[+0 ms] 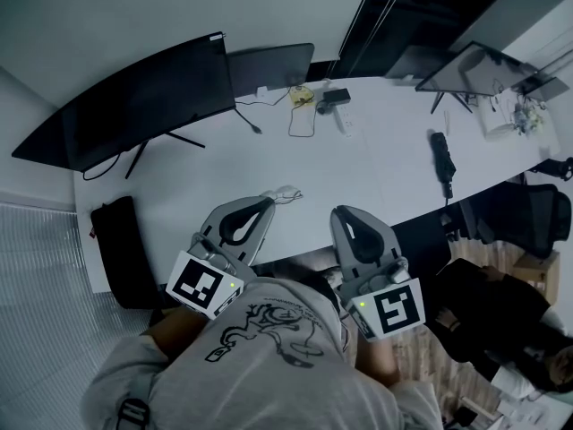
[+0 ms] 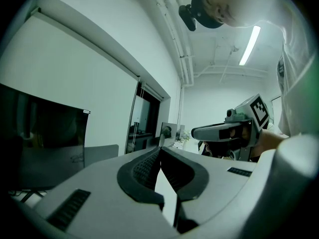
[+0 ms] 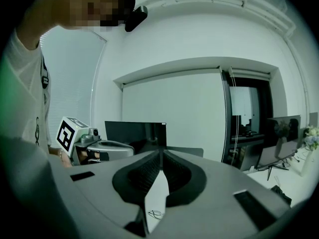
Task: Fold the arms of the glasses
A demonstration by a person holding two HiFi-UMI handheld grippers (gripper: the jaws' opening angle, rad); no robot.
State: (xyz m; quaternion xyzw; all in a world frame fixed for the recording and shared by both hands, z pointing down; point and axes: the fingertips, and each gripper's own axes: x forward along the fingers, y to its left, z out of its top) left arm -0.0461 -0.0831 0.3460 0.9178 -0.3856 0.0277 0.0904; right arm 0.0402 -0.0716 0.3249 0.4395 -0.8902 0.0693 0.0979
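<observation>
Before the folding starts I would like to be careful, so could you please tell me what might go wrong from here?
1. The left hand-held gripper and the right hand-held gripper are both shut and empty. Brought down like that, they would likely push the glasses rather than grip them.
2. The glasses are thin and lie on the person's side of the table, so a nudge that way might slide them off.
</observation>
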